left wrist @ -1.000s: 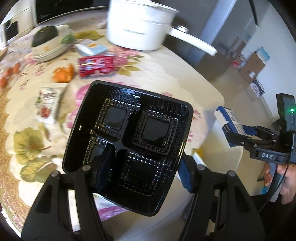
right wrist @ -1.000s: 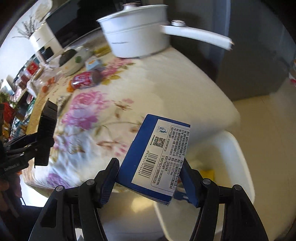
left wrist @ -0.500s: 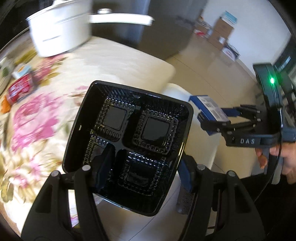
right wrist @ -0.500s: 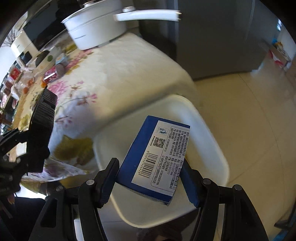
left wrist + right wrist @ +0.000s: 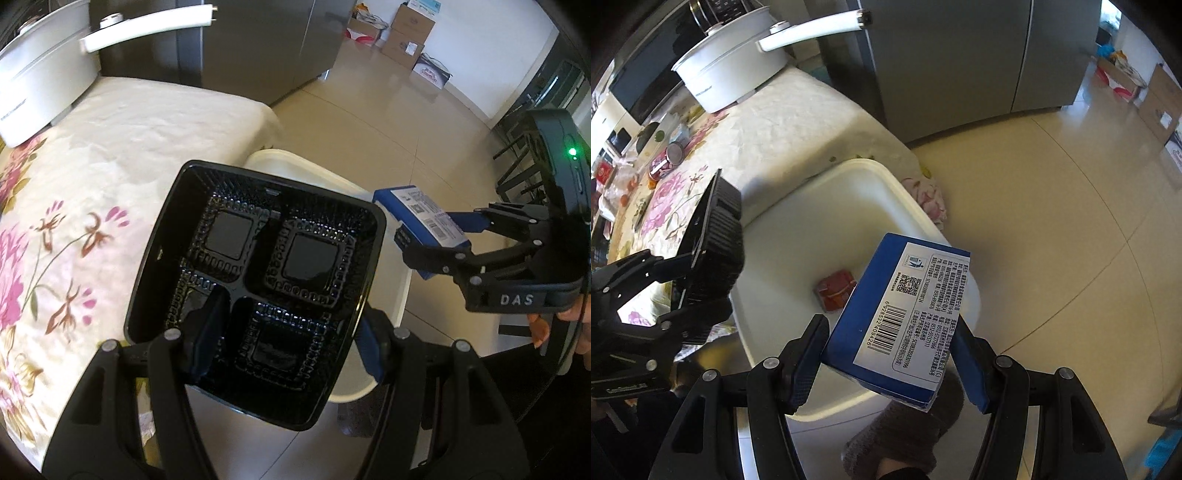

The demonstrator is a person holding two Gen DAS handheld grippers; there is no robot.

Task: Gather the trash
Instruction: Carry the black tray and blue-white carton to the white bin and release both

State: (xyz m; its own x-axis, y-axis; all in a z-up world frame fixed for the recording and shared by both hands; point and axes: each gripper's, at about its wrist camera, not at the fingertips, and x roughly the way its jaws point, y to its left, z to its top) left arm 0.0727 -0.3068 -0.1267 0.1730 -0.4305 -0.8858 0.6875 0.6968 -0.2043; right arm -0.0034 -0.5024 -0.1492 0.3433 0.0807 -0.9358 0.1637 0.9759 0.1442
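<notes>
My left gripper (image 5: 288,339) is shut on a black plastic food tray (image 5: 258,258) with several moulded wells, one finger inside it and one outside. The tray hangs over the table corner and the near rim of a white bin (image 5: 295,166). My right gripper (image 5: 890,362) is shut on a blue carton (image 5: 905,317) with a white barcode label, held above the white bin (image 5: 812,240). A red wrapper (image 5: 834,290) lies on the bin's floor. The left wrist view shows the blue carton (image 5: 421,218) to the right of the tray. The right wrist view shows the tray (image 5: 716,236) edge-on at the left.
A table with a floral cloth (image 5: 110,155) stands left of the bin and carries a white pot (image 5: 727,77) with a long handle, a red can (image 5: 665,162) and other clutter. A grey fridge (image 5: 960,55) stands behind. Cardboard boxes (image 5: 410,29) sit on the tiled floor.
Both grippers have swung away from the tabletop to the white bin beside the table. The carton is now over the bin's inside. Both grips are unchanged.
</notes>
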